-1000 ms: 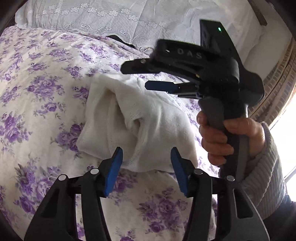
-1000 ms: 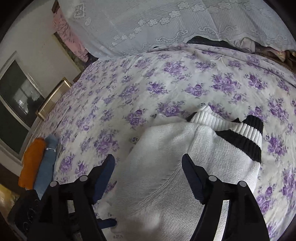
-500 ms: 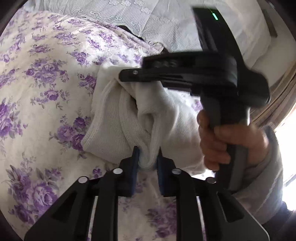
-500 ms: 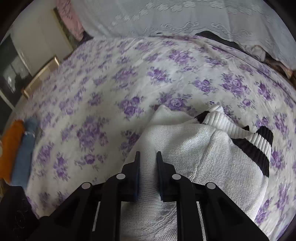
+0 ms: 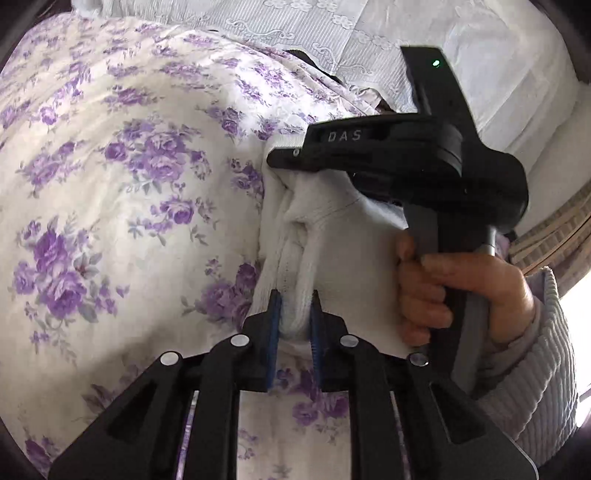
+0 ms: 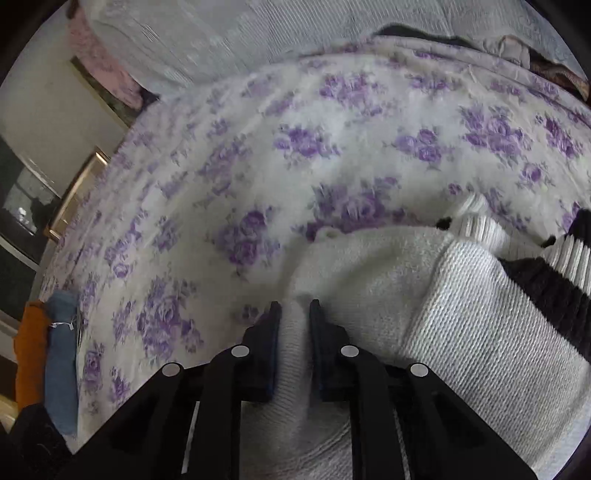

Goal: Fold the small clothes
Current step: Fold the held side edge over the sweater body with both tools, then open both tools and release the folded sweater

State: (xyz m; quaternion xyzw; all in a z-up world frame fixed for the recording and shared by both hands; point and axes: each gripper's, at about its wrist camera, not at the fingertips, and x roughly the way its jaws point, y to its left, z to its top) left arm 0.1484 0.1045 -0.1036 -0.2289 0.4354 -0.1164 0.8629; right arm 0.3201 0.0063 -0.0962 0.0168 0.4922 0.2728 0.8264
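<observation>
Your left tool [image 5: 293,319] and right tool [image 6: 293,321] each pinch the white sweater [image 6: 480,332]; its bulk lies right of the right tool.

Both wrist views look steeply down, close over the white sweater [image 5: 343,236] on the bed [image 6: 258,177].

Purple-flowered bedspread [image 6: 332,155] everywhere, lacy white pillows [image 5: 332,33] at the far end, folded orange cloth [image 6: 29,354] and blue cloth [image 6: 61,365] together near left.

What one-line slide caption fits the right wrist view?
Right gripper pinches a fold of the white knit sweater on the purple-flowered bedspread.
</observation>
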